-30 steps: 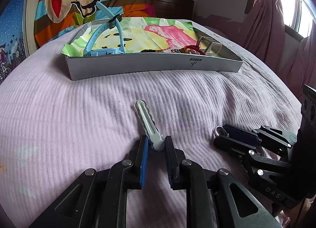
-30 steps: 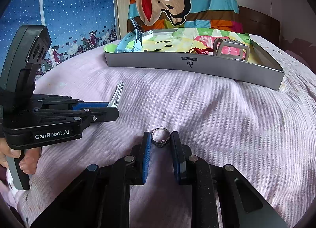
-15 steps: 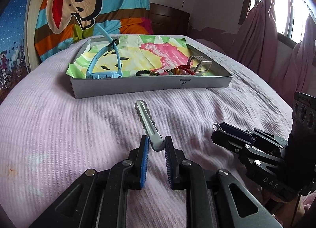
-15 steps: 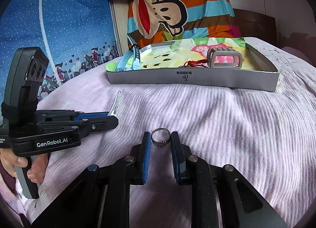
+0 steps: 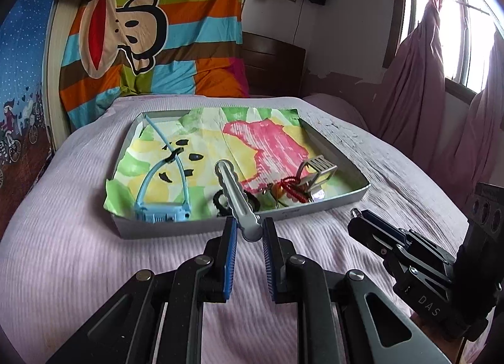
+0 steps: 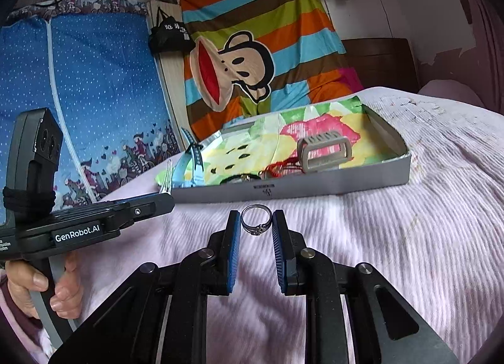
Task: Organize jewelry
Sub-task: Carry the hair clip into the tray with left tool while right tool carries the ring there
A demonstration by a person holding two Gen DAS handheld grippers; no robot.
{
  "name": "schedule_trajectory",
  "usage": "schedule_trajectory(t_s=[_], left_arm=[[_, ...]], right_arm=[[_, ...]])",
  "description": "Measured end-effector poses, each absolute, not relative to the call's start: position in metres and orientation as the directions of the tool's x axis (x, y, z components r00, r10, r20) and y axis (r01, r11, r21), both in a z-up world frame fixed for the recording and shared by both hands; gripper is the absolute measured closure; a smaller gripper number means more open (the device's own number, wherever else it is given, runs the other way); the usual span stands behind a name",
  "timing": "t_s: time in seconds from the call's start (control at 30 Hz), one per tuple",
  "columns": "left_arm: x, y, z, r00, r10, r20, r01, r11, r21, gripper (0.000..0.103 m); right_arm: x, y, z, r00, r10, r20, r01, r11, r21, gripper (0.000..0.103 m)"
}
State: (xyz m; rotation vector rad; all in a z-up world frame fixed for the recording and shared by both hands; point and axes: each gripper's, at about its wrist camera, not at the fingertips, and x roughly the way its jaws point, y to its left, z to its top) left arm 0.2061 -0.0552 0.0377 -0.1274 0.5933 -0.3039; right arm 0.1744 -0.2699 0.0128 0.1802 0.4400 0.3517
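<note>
Clamped between the blue pads of the left gripper (image 5: 247,233) is a grey wavy hair clip (image 5: 234,194), held by its near end and pointing forward and up, over the near wall of a shallow grey tray (image 5: 330,205). Pinched upright in the right gripper (image 6: 255,225) is a silver ring (image 6: 256,219), its setting at the bottom, with the tray seen just beyond the fingertips. Both tools are held above a pink ribbed bedspread (image 5: 63,238). Ahead of the left gripper, inside the tray on a bright painted paper lining, a light blue watch (image 5: 162,197) is seen at the left, a black scalloped hair tie (image 5: 220,201) directly behind the clip, and a red cord bracelet (image 5: 291,187) beside a grey rectangular buckle (image 5: 316,172) at the right. From the right wrist view the left gripper is seen to the left, gripped by a bare hand (image 6: 41,285). A striped monkey-print blanket (image 6: 249,49) hangs behind the bed.
</note>
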Motion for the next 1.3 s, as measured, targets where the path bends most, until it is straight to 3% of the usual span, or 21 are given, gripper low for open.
schedule_trajectory(t_s=[0.33, 0.93, 1.3], left_arm=[[0.261, -0.065, 0.035, 0.772, -0.299, -0.561, 0.228, 0.954, -0.196, 0.088], [0.289, -0.067, 0.004, 0.715, -0.277, -0.642, 0.202, 0.961, -0.189, 0.088], [0.292, -0.067, 0.003, 0.705, -0.281, -0.651, 0.2, 0.96, -0.197, 0.087]], right_arm=[[0.228, -0.275, 0.046, 0.873, 0.333, -0.356, -0.285, 0.941, 0.183, 0.085], [0.273, -0.268, 0.013, 0.818, 0.342, -0.463, -0.282, 0.939, 0.195, 0.085], [0.274, -0.267, 0.011, 0.812, 0.334, -0.479, -0.28, 0.942, 0.184, 0.085]])
